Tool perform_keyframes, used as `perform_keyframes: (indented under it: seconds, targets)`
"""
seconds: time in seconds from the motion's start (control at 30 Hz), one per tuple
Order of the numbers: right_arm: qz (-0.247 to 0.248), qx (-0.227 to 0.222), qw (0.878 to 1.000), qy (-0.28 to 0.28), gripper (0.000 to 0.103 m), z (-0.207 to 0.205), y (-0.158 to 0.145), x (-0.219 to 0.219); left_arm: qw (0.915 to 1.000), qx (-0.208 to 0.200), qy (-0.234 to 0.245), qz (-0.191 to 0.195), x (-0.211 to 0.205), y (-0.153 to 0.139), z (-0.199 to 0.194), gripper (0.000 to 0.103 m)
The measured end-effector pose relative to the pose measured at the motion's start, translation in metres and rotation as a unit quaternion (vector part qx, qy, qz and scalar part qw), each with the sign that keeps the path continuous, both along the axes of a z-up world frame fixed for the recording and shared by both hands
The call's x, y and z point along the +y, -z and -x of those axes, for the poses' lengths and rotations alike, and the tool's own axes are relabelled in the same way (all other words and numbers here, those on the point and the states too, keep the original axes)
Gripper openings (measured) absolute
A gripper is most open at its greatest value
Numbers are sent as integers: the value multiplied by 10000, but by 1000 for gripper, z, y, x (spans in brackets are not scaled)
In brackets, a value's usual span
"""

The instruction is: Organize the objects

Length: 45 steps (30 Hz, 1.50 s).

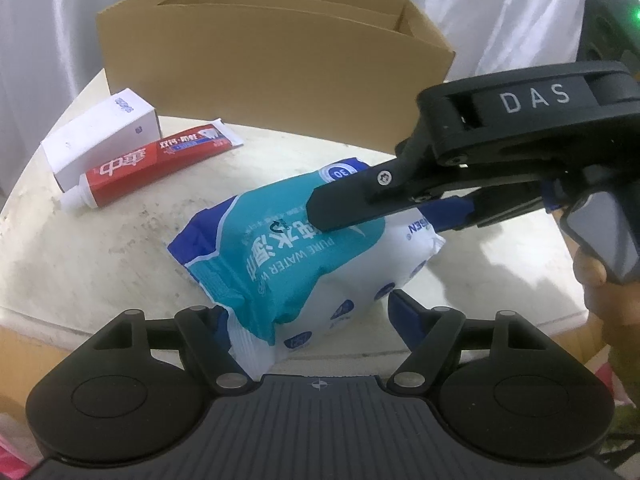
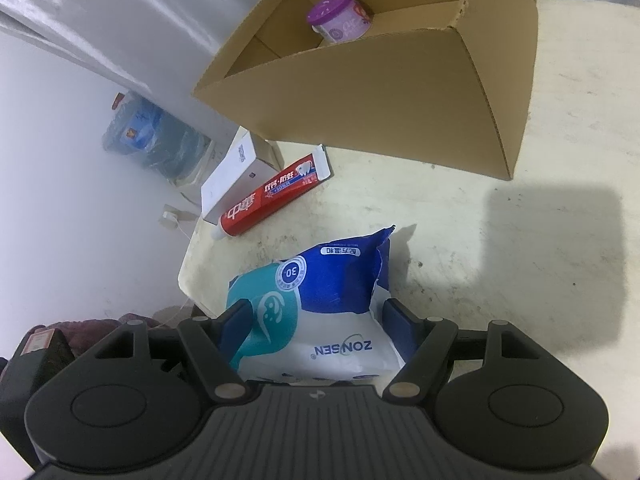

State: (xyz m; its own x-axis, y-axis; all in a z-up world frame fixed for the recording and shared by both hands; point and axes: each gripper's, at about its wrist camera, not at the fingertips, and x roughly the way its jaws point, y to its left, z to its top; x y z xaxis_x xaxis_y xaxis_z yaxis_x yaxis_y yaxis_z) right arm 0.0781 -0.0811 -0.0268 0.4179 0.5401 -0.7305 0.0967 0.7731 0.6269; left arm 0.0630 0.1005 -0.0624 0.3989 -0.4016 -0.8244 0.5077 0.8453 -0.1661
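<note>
A teal, blue and white pack of wet wipes (image 1: 296, 248) lies near the front edge of the round pale table (image 1: 100, 248). My left gripper (image 1: 312, 316) has its fingers on both sides of the pack's near end. My right gripper (image 2: 316, 324) is closed around the pack's other end (image 2: 332, 304); its black finger (image 1: 352, 204) lies across the pack in the left wrist view. A red toothpaste tube (image 1: 156, 164) and a white carton (image 1: 100, 136) lie to the left. An open cardboard box (image 1: 272, 68) stands behind.
A purple-lidded jar (image 2: 340, 16) sits inside the cardboard box (image 2: 400, 92). Beyond the table edge a large water bottle (image 2: 152, 136) stands on the floor. White curtains (image 1: 60, 20) hang behind the table.
</note>
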Motion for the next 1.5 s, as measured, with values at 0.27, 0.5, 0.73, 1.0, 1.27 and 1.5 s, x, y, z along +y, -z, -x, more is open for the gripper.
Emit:
perform_keyframes:
  seconds: [0.27, 0.5, 0.73, 1.0, 1.27, 1.5]
  targets:
    - [12, -7, 10000, -12, 75, 1, 0, -1, 10000, -10, 47, -57, -2, 1, 3, 76]
    - [-32, 19, 10000, 16, 75, 1, 1, -2, 9999, -13, 67, -80, -3, 4, 2, 80]
    - [-47, 28, 10000, 25, 75, 2, 2, -3, 9998, -78, 101, -136, -5, 5, 2, 83]
    - [-67, 36, 10000, 41, 75, 3, 1, -3, 9996, -127, 108, -223, -7, 5, 3, 86]
    - [-129, 58, 9999, 99, 75, 4, 3, -6, 9993, -152, 127, -313, -11, 4, 3, 92]
    - [-223, 115, 9994, 231, 75, 6, 7, -14, 9991, -153, 150, -355, -12, 6, 1, 97]
